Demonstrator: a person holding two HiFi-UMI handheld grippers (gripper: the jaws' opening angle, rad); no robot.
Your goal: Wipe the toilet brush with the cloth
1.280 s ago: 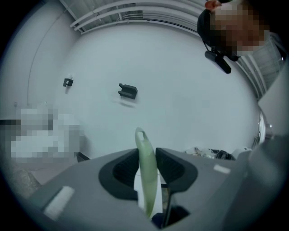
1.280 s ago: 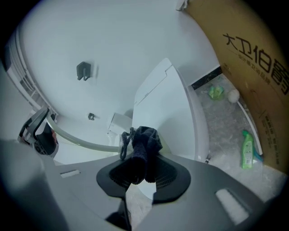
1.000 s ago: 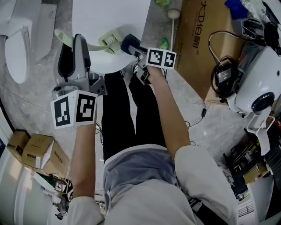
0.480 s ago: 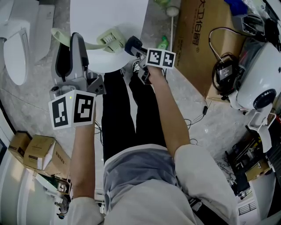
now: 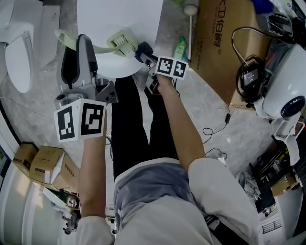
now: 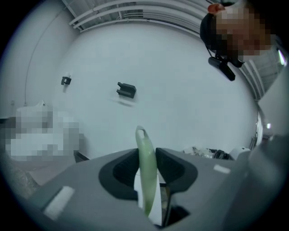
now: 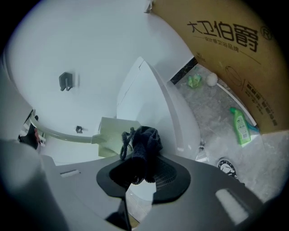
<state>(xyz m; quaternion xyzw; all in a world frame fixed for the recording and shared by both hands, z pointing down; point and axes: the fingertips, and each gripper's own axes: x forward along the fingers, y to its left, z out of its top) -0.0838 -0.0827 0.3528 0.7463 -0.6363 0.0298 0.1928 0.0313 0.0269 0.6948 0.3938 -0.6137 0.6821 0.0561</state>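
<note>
Over toilet (image 5: 119, 14), toilet brush (image 5: 120, 42) lies left of cloth (image 5: 143, 49).

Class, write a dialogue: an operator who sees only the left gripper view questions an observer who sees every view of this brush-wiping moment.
Operator: My left gripper clamps a pale green handle. What is the right gripper holding?
Observer: It is shut on a dark cloth.
Operator: Where is the brush head?
Observer: Close beside that cloth. I cannot tell whether they touch.
</note>
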